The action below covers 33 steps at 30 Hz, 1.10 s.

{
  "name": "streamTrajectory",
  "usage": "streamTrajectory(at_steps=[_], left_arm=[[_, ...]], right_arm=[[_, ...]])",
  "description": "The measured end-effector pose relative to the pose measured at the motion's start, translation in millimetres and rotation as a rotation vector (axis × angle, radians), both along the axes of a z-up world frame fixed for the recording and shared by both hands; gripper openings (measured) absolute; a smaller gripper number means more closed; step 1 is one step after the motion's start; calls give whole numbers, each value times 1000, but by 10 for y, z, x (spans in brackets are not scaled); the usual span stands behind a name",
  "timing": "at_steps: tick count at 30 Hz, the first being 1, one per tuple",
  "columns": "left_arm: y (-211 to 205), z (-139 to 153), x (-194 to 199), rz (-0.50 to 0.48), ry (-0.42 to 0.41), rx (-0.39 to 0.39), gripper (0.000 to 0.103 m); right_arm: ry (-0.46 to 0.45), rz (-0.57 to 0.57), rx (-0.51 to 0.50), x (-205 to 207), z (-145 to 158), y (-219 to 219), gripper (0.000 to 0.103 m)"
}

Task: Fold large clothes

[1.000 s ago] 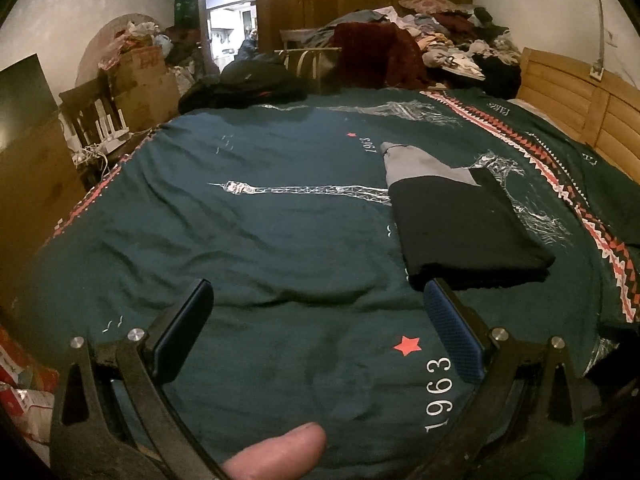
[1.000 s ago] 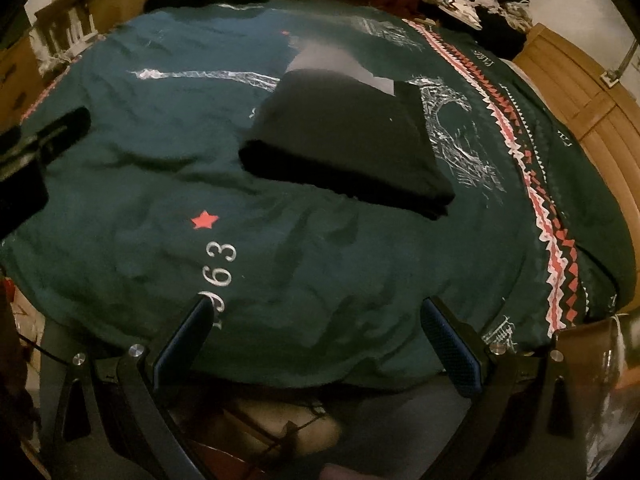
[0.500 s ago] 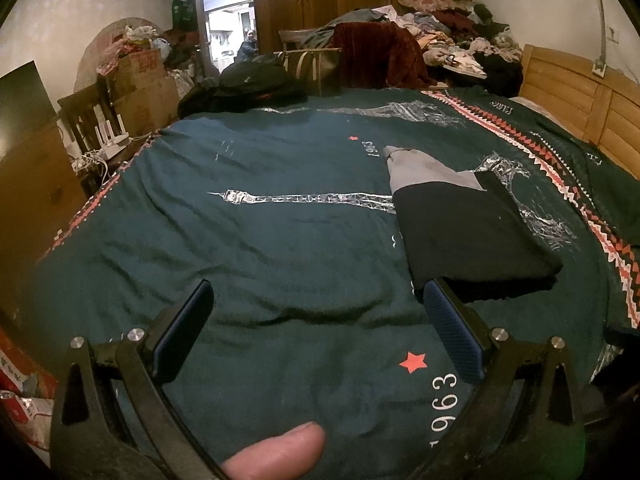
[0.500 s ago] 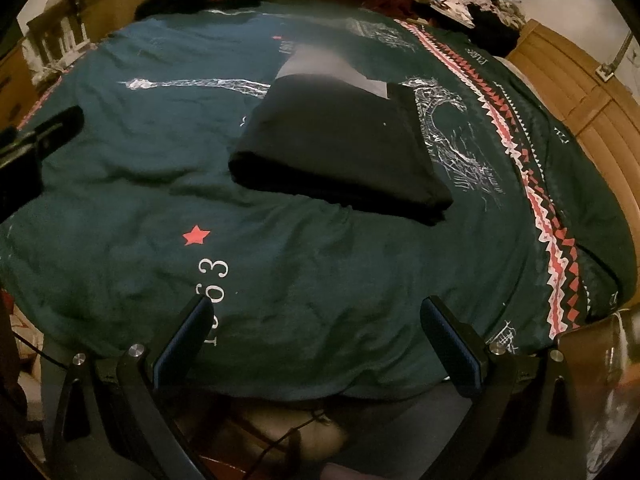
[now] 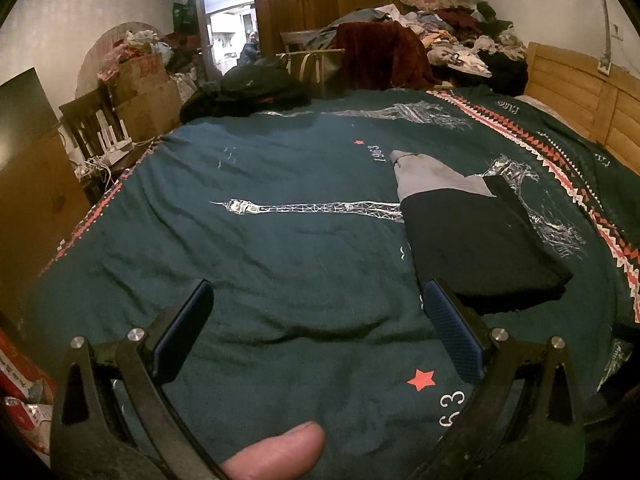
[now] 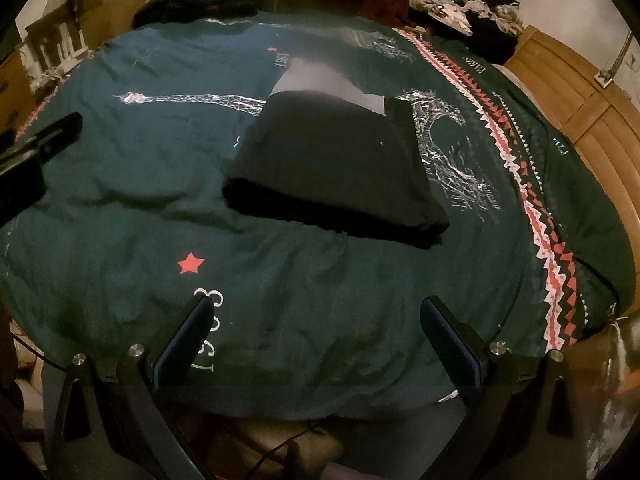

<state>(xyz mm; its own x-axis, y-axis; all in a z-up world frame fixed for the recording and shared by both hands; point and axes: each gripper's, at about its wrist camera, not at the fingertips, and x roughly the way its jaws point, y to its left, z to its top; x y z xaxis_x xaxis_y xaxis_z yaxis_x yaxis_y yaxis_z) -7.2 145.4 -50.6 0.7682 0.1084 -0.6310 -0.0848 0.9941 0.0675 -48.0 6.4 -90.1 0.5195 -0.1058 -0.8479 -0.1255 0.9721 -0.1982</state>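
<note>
Folded garment [image 5: 476, 240]: laid on the bedspread [image 5: 280, 232], right of its middle.
Left gripper [image 5: 316, 320]: held over the near part of the bedspread, left of the garment.
Right gripper [image 6: 316, 336]: held over the near edge, before the garment.
Headboard [image 5: 576, 92]: set at the right.
Clothes pile [image 5: 452, 36]: heaped behind the bed.
Cardboard boxes [image 5: 144, 96]: stacked at far left.

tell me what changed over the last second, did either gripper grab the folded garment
No grab. Both views drifted: in the left wrist view the folded black garment slid slightly right and the red star lower, so the left gripper eased forward and tilted up. In the right wrist view the garment grew larger and nearer the middle, as the right gripper shifted. Both grippers stayed open and empty; the garment stayed folded on the bedspread.
</note>
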Motion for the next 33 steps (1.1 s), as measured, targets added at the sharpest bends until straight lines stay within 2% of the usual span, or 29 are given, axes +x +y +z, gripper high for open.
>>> streamTrajectory(at_steps=[9, 23, 33], left_arm=[[-62, -1, -13, -5, 2, 14, 103], [-526, 72, -18, -62, 1, 60, 103], [-659, 121, -23, -75, -11, 77, 103]], right_arm=[[-6, 1, 0, 5, -33, -24, 103], [-31, -48, 33, -122, -20, -469, 103], [-45, -62, 45, -166, 6, -645, 103]])
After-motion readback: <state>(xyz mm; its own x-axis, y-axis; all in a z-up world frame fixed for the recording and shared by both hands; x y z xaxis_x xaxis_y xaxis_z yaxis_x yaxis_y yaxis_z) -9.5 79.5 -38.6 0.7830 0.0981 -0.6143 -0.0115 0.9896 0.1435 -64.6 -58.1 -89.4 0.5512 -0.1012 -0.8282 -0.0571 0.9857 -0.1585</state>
